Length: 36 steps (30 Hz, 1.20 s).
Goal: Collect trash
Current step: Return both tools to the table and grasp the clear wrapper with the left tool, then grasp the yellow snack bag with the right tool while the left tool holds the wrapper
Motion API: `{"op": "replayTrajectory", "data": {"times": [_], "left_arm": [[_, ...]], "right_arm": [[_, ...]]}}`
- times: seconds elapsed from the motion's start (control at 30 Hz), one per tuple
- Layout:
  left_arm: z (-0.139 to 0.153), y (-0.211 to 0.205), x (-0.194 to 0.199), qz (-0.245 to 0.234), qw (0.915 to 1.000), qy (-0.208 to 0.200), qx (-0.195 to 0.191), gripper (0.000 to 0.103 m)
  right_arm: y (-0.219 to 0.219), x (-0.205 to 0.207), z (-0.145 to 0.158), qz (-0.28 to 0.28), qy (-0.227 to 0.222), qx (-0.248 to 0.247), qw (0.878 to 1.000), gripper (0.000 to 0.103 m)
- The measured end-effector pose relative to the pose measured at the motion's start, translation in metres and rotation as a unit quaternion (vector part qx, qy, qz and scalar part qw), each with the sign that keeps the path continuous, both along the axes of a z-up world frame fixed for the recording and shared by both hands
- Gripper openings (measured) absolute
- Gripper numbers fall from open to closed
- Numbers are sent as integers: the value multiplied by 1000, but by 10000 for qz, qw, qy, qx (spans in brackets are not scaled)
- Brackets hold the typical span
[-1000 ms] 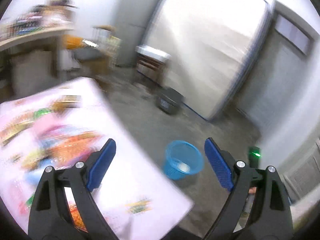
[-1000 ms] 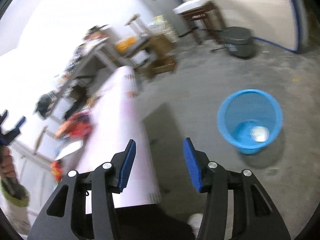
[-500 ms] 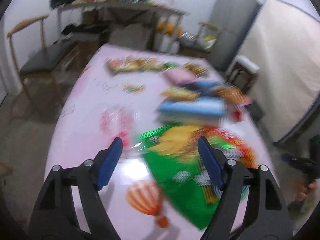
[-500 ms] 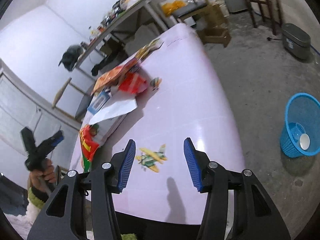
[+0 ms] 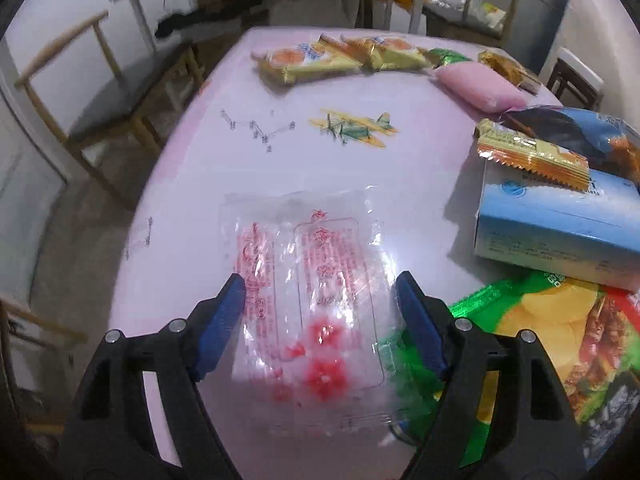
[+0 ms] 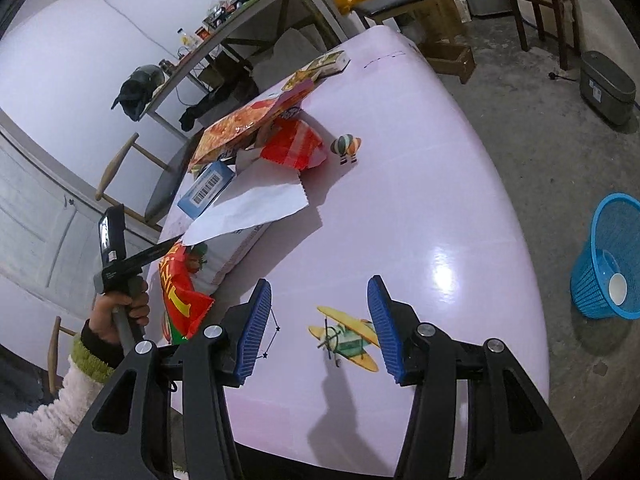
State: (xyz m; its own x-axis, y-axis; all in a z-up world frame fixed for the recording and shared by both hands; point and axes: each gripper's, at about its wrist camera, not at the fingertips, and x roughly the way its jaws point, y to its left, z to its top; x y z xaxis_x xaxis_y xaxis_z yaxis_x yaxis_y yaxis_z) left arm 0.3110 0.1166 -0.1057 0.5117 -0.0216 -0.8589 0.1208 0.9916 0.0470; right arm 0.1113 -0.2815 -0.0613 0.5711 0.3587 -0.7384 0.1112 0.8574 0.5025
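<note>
Clear crinkled plastic wrapper (image 5: 308, 280), red print, lies flat on the glossy pink counter (image 5: 248, 168). Left gripper (image 5: 320, 304) hangs over it, jaws just closing but still parted, straddling the wrapper without pressing it. Blue box (image 5: 556, 224) and green chip bag (image 5: 532, 340) crowd the wrapper's right; its left is bare to the counter edge. Right gripper (image 6: 320, 320): jaws released, empty. Blue mesh basket (image 6: 608, 256) on the floor, well apart.

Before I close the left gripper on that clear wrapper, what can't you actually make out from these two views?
- Left wrist view: whether the left gripper touches the clear wrapper; its near end is blurred under glare.
- Left wrist view: green chip bag, cut off by the lens edge.
- Right wrist view: white item in the blue basket, too small to identify.
- Right wrist view: blue box, half hidden under white paper.
</note>
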Motion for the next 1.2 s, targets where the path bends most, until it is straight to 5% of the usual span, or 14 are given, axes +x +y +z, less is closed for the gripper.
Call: {"op": "replayTrajectory", "data": {"times": [0.13,0.17,0.5,0.73,0.83,0.97,1.2], "left_arm": [[2,5,0,-16,9999,-35,-168,50],[4,4,-1,-41,9998,-58,-165,37],[4,9,-4,-185,9976,-134,-658,1],[11,27,-9,0,9932,-273,-1132,0],[18,35,-13,70,9913,-412,-1245,0],[29,46,-19,143,9873,-565,-1478,0],[35,59,-23,246,9819,-632,-1770,0]], "right_arm": [[9,9,5,94,3,-111,9999,49],[11,11,9,128,-23,-149,9998,49],[44,31,67,700,-588,-583,9941,49],[87,65,112,1342,-1082,-1168,9781,49],[115,89,121,1807,-1111,-1564,9646,49],[170,134,127,2731,-1022,-2195,9310,49],[254,223,78,3688,208,-2915,8824,50]]}}
